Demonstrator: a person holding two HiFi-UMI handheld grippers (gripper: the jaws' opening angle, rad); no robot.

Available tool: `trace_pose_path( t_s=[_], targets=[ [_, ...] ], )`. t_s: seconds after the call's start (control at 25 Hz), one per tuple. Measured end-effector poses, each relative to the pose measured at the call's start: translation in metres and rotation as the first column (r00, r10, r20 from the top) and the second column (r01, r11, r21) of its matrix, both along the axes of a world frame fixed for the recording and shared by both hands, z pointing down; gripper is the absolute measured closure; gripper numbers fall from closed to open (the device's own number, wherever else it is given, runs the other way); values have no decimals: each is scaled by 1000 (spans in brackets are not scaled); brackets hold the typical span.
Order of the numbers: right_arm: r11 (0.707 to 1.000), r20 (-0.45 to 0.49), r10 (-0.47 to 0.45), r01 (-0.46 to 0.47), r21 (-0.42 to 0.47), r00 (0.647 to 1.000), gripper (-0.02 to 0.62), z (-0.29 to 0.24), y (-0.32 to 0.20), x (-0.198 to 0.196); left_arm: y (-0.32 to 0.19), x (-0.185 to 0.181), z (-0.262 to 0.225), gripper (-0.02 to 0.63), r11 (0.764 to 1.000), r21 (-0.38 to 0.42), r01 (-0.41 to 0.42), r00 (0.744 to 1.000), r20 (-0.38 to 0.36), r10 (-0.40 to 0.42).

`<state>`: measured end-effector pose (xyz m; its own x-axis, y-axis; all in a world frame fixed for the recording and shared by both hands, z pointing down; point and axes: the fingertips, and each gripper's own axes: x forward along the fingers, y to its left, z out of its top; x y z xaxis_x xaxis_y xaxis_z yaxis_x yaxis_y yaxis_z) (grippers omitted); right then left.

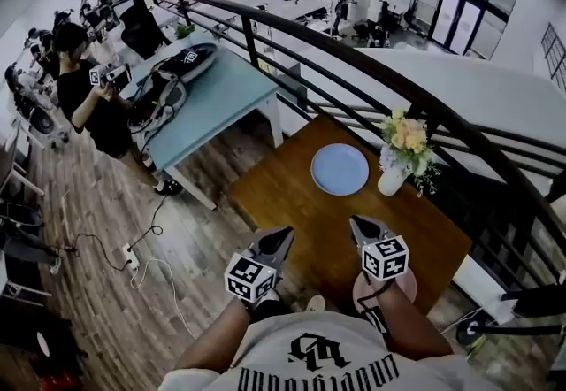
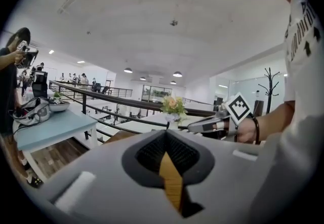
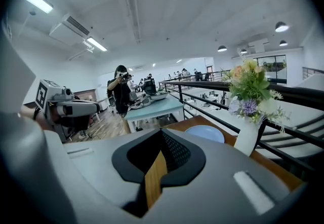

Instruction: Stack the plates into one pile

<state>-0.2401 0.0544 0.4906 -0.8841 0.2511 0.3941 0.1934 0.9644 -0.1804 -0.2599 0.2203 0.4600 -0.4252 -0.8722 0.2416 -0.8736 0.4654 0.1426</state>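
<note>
With left tool [image 1: 281, 237] and right tool [image 1: 359, 226] both closed and empty, the blue plate [image 1: 340, 169] ahead of them just beside the flower vase [image 1: 392, 180] and a pink plate [image 1: 408, 286] beneath the right tool, a wide reach could topple the vase.

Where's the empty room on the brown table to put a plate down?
The biggest bare patch is the wood between the blue plate and the left claw, running to the left edge of the table. More bare wood lies right of the vase. It's crowded where blue plate and vase sit side by side, and at the pink plate by the right claw.
</note>
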Motion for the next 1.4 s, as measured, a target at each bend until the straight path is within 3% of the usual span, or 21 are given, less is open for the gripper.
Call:
trace_pose_path(
  t_s=[0.24, 0.6, 1.16, 1.4],
  targets=[
    [995, -35, 102, -102, -2, 994, 592, 17, -33, -3, -53, -27, 19, 560, 991, -2, -135, 991, -19, 135],
    [964, -83, 261, -264, -26, 962, 592, 37, -72, -26, -105, -80, 38, 560, 954, -9, -299, 953, -55, 298],
    [865, -244, 471, -498, -59, 848, 552, 111, -119, -96, -174, -182, 87, 560, 864, -32, -502, 858, -143, 493],
    [817, -321, 521, -571, -80, 791, 515, 156, -134, -109, -188, -201, 123, 560, 823, -50, -566, 815, -185, 549]
  ],
)
